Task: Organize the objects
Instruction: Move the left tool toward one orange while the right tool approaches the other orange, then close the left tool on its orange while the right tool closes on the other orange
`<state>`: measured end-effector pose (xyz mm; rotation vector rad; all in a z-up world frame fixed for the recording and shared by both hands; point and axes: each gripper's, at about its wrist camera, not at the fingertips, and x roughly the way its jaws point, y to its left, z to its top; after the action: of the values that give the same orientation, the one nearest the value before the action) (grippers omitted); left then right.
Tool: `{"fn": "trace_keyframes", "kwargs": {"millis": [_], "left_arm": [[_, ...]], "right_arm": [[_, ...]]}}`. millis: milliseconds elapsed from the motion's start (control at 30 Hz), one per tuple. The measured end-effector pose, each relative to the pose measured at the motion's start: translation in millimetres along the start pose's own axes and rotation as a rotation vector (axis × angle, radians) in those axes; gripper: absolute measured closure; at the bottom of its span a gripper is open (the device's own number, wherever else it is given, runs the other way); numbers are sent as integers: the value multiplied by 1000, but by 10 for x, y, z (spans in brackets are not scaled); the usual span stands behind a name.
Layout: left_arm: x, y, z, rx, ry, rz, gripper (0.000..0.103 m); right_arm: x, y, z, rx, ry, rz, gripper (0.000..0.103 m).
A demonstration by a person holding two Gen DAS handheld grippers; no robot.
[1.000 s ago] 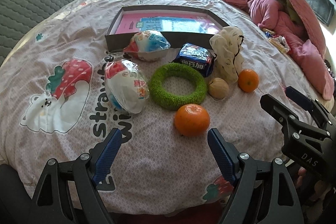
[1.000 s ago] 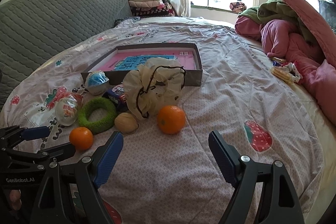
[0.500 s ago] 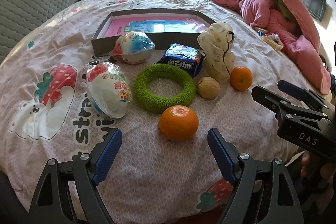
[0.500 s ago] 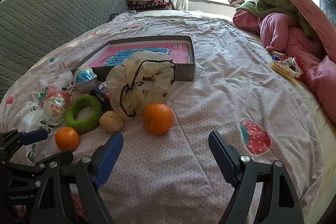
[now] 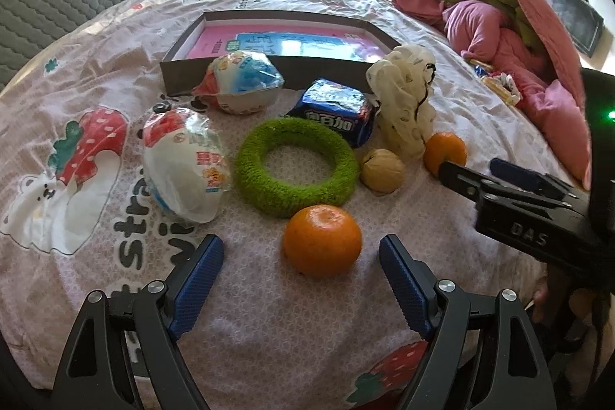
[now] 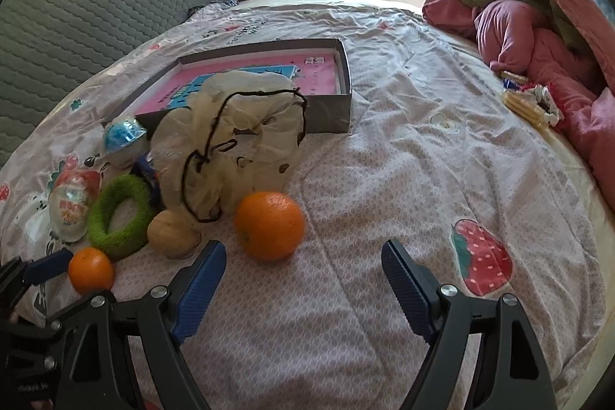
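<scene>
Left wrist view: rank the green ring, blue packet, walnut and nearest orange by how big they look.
1. green ring
2. blue packet and nearest orange: look alike, and the orange is closer to the camera, so unranked
3. walnut

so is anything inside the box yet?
No, the box shows only its pink printed floor; every loose item lies on the bedspread outside it.

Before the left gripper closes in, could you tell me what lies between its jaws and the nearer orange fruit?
Only bare patterned bedsheet; the left wrist view shows nothing between the left gripper and the nearer orange fruit.
</scene>
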<state>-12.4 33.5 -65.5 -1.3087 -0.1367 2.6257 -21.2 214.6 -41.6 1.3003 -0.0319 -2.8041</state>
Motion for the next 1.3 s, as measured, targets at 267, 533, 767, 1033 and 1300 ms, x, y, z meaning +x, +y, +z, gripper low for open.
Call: {"fn": "trace_keyframes", "kwargs": {"millis": [267, 533, 767, 1033, 1300], "left_arm": [[60, -39, 34, -15, 5, 13, 30], [85, -24, 48, -21, 13, 18, 37], [83, -24, 31, -21, 19, 26, 41], [52, 36, 28, -32, 13, 7, 51], [-12, 38, 7, -19, 6, -29, 64]], "right_arm": [[121, 57, 41, -17, 24, 25, 41], [159, 165, 33, -51, 13, 59, 62], [141, 122, 23, -39, -6, 99, 66], [85, 123, 6, -41, -25, 116, 66], [-19, 183, -14, -57, -51, 130, 66]]}}
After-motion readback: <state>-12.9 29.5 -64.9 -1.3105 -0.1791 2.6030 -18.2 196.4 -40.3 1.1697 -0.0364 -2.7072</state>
